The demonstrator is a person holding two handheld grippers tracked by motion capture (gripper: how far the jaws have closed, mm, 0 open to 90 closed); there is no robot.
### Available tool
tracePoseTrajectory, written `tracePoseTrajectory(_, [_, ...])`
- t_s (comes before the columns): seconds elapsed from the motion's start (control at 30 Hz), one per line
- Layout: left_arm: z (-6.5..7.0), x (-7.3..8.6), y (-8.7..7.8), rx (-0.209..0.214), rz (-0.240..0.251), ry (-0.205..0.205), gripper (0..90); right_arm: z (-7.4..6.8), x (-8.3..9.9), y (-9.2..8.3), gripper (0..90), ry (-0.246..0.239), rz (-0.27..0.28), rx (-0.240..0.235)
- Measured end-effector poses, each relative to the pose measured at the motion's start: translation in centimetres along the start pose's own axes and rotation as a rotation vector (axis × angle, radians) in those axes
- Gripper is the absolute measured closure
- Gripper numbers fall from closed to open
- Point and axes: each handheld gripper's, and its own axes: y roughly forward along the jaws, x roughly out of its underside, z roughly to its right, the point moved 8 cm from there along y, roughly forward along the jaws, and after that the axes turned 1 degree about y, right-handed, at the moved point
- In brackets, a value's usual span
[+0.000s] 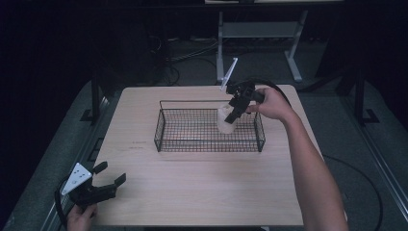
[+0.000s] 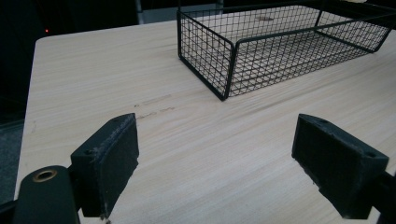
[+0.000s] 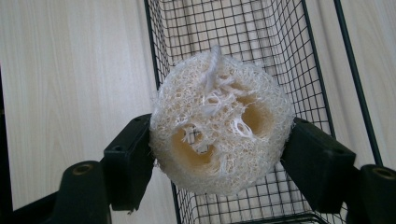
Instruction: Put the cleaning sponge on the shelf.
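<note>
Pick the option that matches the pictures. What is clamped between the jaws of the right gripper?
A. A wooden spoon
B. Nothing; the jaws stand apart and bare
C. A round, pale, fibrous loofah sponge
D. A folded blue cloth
C: in the right gripper view the right gripper presses its black pads on both sides of the round, pale, fibrous loofah sponge, held over the black wire-mesh basket.

No text, label, brand, number or sign can be read on anything in these views.
</note>
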Motion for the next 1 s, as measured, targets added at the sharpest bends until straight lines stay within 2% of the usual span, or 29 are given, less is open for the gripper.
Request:
tracePoseTrajectory(0.53, [0.1,0.0,0.1,0.002,-0.004,0.001,13.9,1.9,0.3,2.4,28.1,0.039,-0.029,-0.021])
tracePoseTrajectory(1.0, [0.1,0.1,-0.1,0.000,-0.002,0.000,14.0,2.2,0.3,4.9,28.1,0.019,-0.056,-0.039])
